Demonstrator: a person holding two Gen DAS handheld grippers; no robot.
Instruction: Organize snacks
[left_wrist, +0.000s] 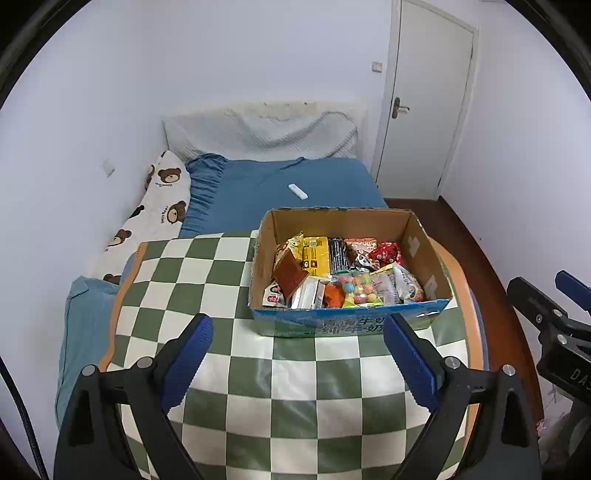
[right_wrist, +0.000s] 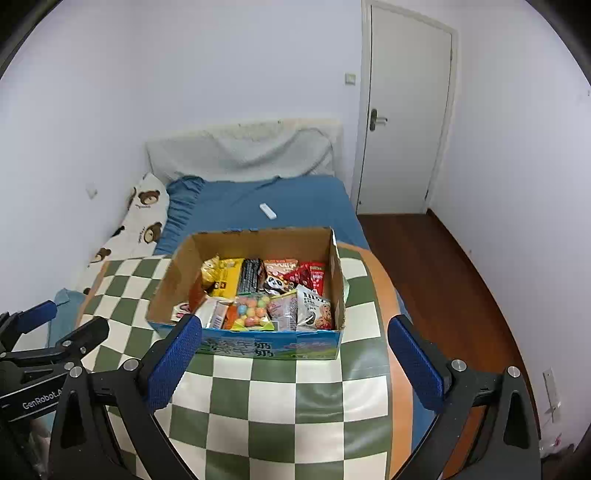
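A cardboard box (left_wrist: 343, 221) packed with snacks (left_wrist: 343, 273) sits at the far right of a green-and-white checkered cloth (left_wrist: 295, 387) spread over a bed with a blue sheet (left_wrist: 295, 173). A white remote (left_wrist: 297, 191) lies beyond it. Past the bed stand white walls and a closed door (left_wrist: 424, 103); wooden floor (right_wrist: 443, 277) runs right. The left gripper (left_wrist: 297, 363) and right gripper (right_wrist: 293, 363) hover nearby, spread wide and empty, the right's jaws opening.

White walls (left_wrist: 258, 55) and a closed white door (left_wrist: 424, 110) surround a blue-sheeted bed (left_wrist: 295, 177) on dark wooden floor (right_wrist: 443, 266).
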